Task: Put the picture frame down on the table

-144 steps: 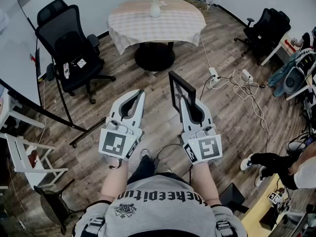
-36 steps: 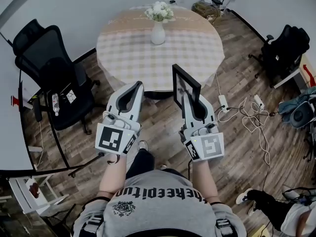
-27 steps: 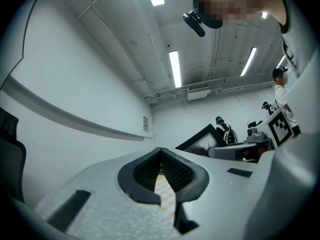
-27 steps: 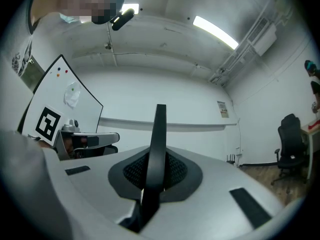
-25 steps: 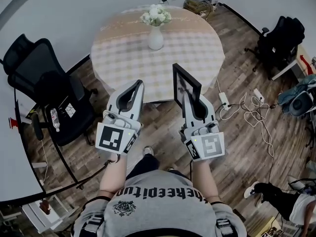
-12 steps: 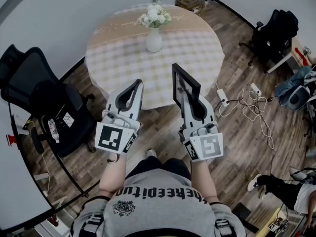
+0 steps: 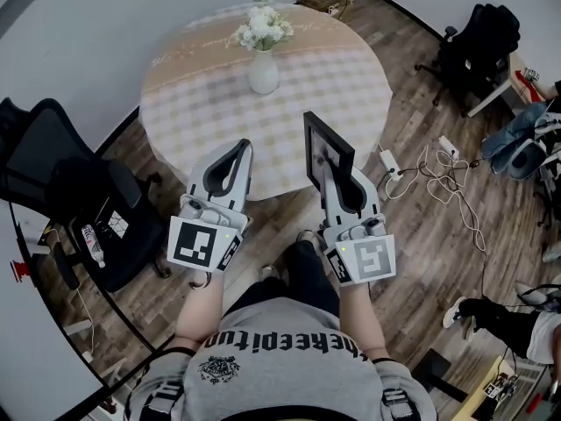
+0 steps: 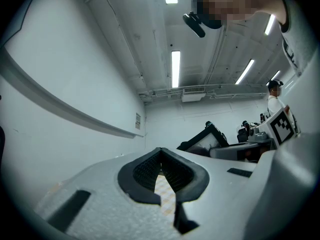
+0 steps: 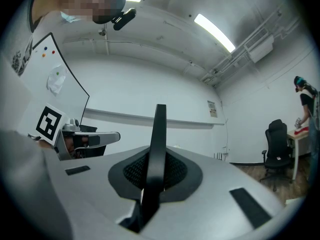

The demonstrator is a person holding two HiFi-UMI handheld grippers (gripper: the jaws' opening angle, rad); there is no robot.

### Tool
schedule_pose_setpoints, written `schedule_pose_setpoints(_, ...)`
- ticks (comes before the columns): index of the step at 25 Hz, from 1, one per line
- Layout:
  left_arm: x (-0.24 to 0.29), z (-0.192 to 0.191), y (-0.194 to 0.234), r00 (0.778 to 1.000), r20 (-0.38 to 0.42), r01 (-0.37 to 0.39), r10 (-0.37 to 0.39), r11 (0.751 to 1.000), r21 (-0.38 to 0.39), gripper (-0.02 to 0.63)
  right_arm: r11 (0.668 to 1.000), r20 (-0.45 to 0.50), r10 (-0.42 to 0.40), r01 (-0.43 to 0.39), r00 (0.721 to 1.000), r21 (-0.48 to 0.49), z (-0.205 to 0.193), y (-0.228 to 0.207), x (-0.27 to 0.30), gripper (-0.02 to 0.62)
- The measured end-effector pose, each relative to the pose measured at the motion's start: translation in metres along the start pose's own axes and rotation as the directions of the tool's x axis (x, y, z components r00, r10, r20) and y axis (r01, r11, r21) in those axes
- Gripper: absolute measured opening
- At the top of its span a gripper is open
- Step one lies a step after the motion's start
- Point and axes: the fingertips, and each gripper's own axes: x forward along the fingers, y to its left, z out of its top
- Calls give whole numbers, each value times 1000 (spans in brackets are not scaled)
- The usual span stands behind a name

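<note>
Picture frame [image 7: 326, 152], black, clamped upright between the closed jaws of the right gripper [image 7: 331, 172] and held in the air over the near edge of the round table [image 7: 188, 103]. Left gripper [image 7: 240, 147] alongside, jaws together and empty. Vase of flowers [image 7: 261, 64] toward the table's far edge.

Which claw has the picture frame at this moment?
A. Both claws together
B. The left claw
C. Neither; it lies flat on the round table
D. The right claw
D: the picture frame stands upright, clamped edge-on between the jaws of the right claw, while the left claw is shut with nothing in it.
</note>
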Motion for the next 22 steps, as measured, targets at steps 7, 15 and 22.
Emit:
schedule_pose_setpoints(7,23,-3,13,1000,1,-2,2,1000,-2,15,1000,-2,5,-5,1000,1,-2,-14,24,18)
schedule_pose_setpoints(15,59,-12,34,999,-6,-38,38,999,0,15,999,-27,46,-46,999,3,-11,-36,65,18)
schedule_pose_setpoints(22,90,-26,47,996,-19,-90,90,996,3,15,995,-67,98,-97,993,17,-31,-61,99,20)
